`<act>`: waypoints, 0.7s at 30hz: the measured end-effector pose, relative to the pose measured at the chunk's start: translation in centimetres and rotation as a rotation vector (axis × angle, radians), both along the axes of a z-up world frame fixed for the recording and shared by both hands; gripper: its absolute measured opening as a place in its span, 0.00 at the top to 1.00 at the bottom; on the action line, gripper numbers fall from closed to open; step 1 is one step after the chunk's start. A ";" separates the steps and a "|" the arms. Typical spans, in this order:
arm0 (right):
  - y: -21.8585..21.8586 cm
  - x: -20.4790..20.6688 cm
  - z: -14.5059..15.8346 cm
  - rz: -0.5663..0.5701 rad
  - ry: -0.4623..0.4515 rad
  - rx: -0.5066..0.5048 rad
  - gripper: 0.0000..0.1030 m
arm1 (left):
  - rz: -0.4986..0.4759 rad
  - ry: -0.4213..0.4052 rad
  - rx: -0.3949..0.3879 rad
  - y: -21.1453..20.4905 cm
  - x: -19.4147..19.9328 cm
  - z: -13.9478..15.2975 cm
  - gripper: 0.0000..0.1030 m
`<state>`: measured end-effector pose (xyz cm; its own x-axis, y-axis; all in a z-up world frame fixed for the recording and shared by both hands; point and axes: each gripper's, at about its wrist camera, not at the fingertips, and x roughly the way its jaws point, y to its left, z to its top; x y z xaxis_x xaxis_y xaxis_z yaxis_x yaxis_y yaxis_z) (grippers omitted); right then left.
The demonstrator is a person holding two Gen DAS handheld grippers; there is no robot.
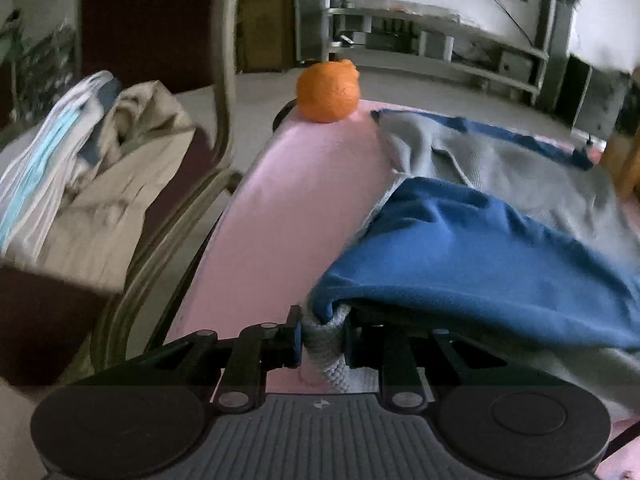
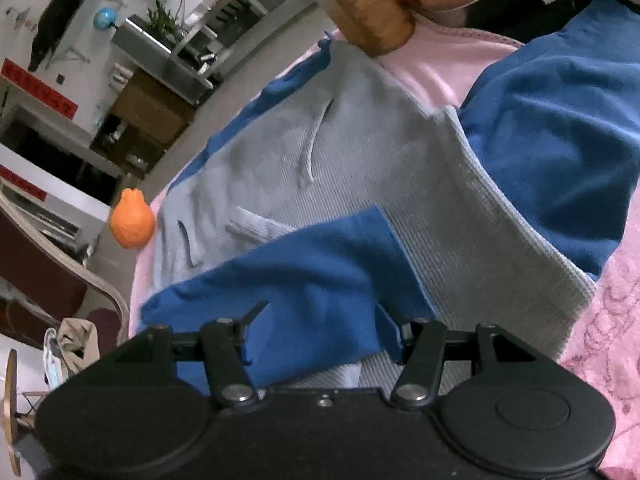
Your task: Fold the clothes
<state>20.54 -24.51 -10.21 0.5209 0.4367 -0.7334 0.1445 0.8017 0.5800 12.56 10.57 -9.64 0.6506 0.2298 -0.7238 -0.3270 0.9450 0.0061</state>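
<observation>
Grey-and-blue knit sweatshirt (image 1: 500,184) on pink tablecloth (image 1: 304,184).
L gripper (image 1: 323,340) clenched on grey ribbed cuff; R gripper (image 2: 324,340) released, blue sleeve between jaws.

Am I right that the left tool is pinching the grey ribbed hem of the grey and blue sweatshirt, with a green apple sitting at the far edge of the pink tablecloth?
Not quite: the fruit is an orange citrus fruit, not a green apple. The left wrist view shows it at the far edge of the pink tablecloth, while the left tool does pinch the grey ribbed hem of the grey and blue sweatshirt.
</observation>
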 end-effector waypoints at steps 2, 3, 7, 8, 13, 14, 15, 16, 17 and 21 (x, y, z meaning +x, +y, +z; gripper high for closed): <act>0.1 0.0 -0.1 0.010 0.006 -0.006 0.47 | -0.009 0.021 0.027 -0.2 0.2 -0.8 0.77; 0.2 0.0 -0.2 0.018 0.008 -0.015 0.47 | -0.004 0.047 0.050 0.0 0.9 -1.6 0.72; 0.7 -0.1 -0.4 0.039 0.009 -0.058 0.46 | 0.062 0.094 0.112 1.0 1.5 -3.0 0.34; 0.6 -0.3 -0.2 0.039 0.004 -0.068 0.46 | 0.061 0.094 0.118 0.9 1.0 -2.5 0.34; -1.2 -1.9 1.4 -0.026 -0.051 -0.107 0.44 | 0.073 0.021 0.162 -0.5 -2.3 -0.1 0.37; -1.7 -2.0 1.6 -0.050 -0.066 -0.114 0.48 | 0.083 -0.010 0.168 -0.8 -3.1 0.4 0.44; -2.2 -2.0 1.8 -0.074 -0.082 -0.121 0.59 | 0.089 -0.040 0.176 -1.0 -3.7 0.9 0.53; -2.6 -2.0 1.9 -0.092 -0.093 -0.121 0.71 | 0.098 -0.065 0.194 -1.2 -3.9 1.2 0.51; -2.9 -1.9 1.9 -0.098 -0.094 -0.107 0.73 | 0.124 -0.088 0.220 -1.2 -3.8 1.5 0.50; -2.7 -1.0 0.9 -0.068 -0.058 -0.015 0.73 | 0.150 -0.168 0.203 -0.3 -2.0 2.3 0.61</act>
<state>19.56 -27.25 -9.32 0.5911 0.3875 -0.7074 0.1657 0.8000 0.5767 10.58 10.27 -7.32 0.7055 0.4611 -0.5381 -0.4750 0.8712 0.1238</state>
